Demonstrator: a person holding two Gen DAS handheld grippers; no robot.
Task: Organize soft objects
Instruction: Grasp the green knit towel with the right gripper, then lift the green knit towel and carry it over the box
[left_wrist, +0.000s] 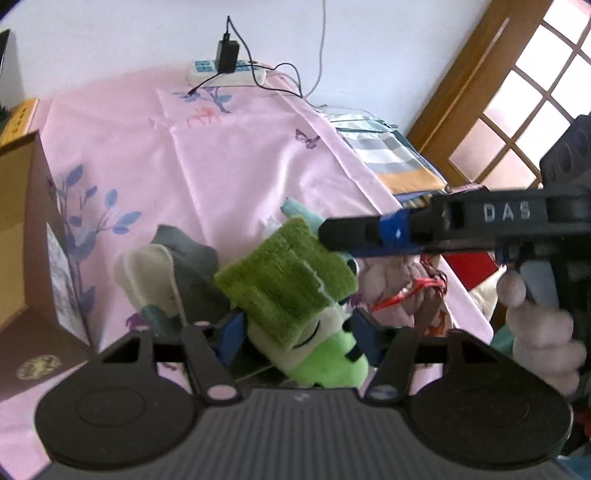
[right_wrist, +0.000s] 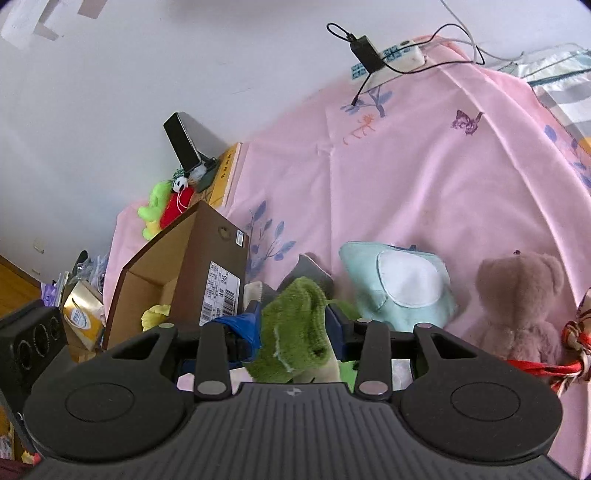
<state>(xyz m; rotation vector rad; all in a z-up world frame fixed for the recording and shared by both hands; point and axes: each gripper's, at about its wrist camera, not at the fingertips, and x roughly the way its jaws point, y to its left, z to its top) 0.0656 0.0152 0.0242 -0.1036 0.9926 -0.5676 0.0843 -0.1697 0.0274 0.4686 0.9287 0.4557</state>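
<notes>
- Fingers (left_wrist: 232, 332) of the left gripper (left_wrist: 295, 336), padded in blue, are seen at lower centre of the left wrist view, pressed on either side of a green plush toy (left_wrist: 291, 280).
- Fingers (right_wrist: 338, 325) of the right gripper (right_wrist: 297, 328) are closed narrowly on the same toy's darker green fuzzy end (right_wrist: 295, 328), at lower centre of the right wrist view.
- From the left wrist view, the right gripper (left_wrist: 325, 236) is seen reaching in from the right edge, with a hand (left_wrist: 535, 328) on its handle.
- A pink floral bedsheet (right_wrist: 424, 177) fills the background.
- An open cardboard box (right_wrist: 177, 269) is shown at centre left of the right wrist view, a yellow soft item (right_wrist: 155, 314) inside.
- A mint plush (right_wrist: 399, 284) and a brown teddy bear (right_wrist: 521, 295) lie at right, on the sheet.
</notes>
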